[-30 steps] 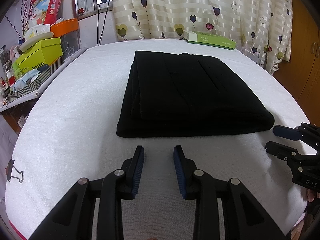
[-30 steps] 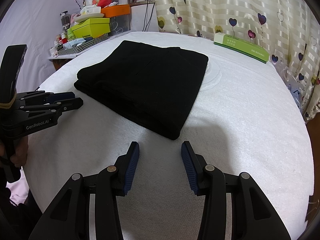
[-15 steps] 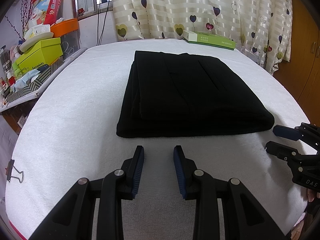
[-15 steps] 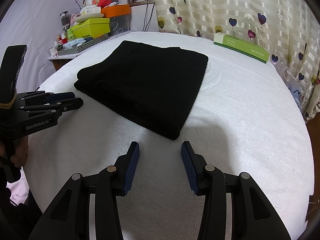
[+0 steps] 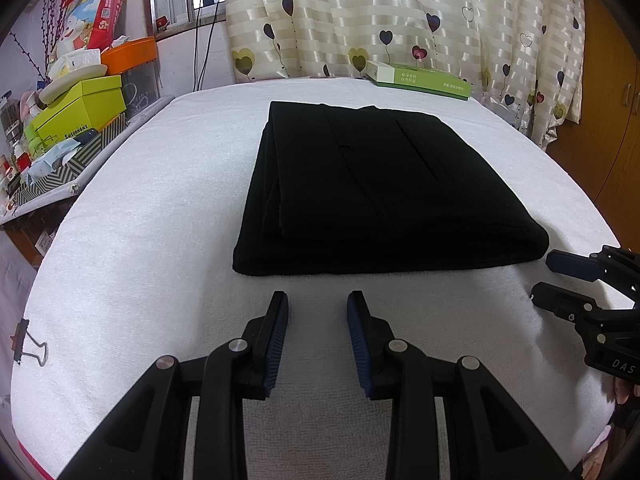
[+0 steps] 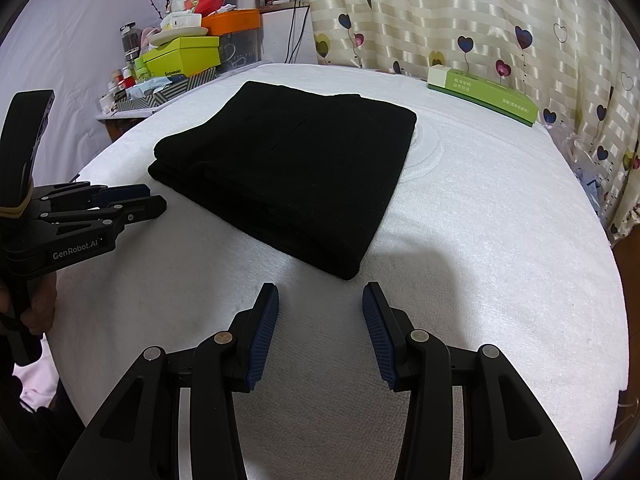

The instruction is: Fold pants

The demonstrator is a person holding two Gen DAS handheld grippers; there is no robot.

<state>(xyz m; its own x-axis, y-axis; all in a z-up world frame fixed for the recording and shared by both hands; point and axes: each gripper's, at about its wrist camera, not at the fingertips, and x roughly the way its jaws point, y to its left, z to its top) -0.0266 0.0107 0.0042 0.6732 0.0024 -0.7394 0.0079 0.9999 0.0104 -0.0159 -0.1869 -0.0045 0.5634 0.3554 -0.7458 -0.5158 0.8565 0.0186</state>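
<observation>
The pants (image 5: 384, 192) lie as a compact black rectangle at centre frame on the white towel-covered table (image 5: 140, 240), layers stacked, with a rounded fold along the near edge. In my judgement the folding is essentially finished; only a check of the result remains.

The left gripper (image 5: 317, 300) sits low at bottom centre of its view, just short of the near edge, fingers narrowly apart and holding nothing. The right gripper (image 6: 320, 292) sits near the bundle's nearest corner, fingers moderately wide, likewise empty. Neither touches the cloth.

To finish well, any withdrawal should go up and back so that no finger snags the rounded fold or drags the stack out of square. The offset layers along the left edge could be tidied with a light nudge, not a pinch.

A green box (image 5: 420, 80) sits at the far edge, upper centre-right; stacked boxes (image 5: 76, 108) crowd the upper left.

Seams and layer count are hard to read in the black fabric. The underside and the far edge are hidden.
</observation>
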